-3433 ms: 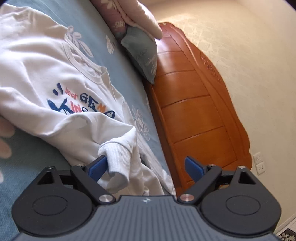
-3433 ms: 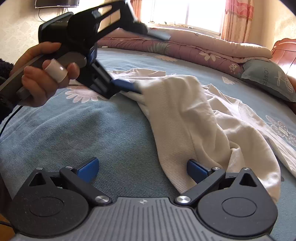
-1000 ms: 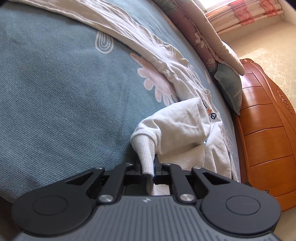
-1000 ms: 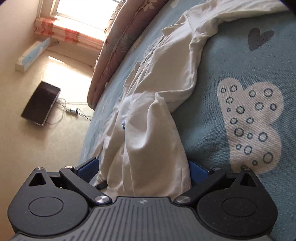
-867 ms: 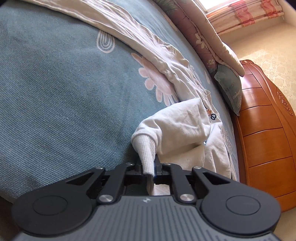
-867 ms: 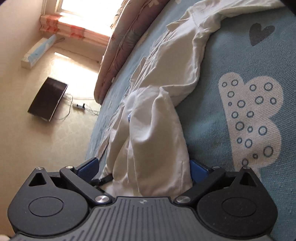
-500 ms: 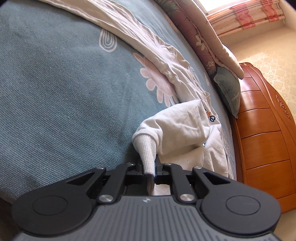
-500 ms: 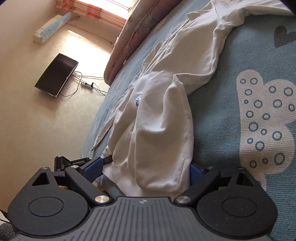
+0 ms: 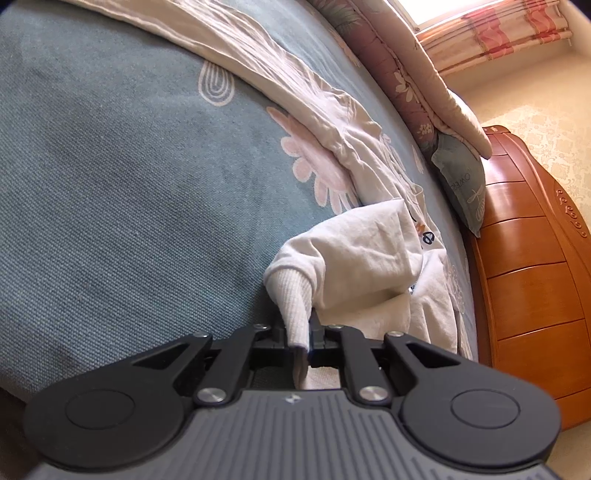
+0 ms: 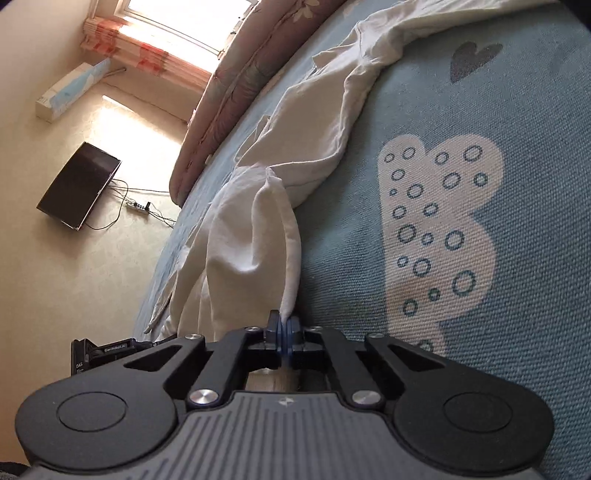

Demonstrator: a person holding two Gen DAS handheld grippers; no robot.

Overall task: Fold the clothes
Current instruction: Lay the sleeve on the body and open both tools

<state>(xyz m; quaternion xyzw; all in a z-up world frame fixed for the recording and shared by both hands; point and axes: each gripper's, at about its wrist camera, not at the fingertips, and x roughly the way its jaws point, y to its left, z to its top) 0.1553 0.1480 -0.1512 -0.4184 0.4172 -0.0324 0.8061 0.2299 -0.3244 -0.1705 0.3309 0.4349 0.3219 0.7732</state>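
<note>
Wooden headboard (image 9: 528, 258), pillow (image 9: 461, 184), television (image 10: 77, 184)

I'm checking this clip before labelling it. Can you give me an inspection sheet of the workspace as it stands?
Surface: blue patterned bedspread, mostly bare.
Job's things: white sweatshirt bunched near the bed edge; its ribbed cuff is pinched.
Clutter: rolled quilt, pillow.
Grippers: left gripper shut on the cuff; right gripper just closed on a fold of the sweatshirt.
Cables: power strip and leads on the floor.
Surroundings: wooden headboard, curtained window, dark flat panel.
</note>
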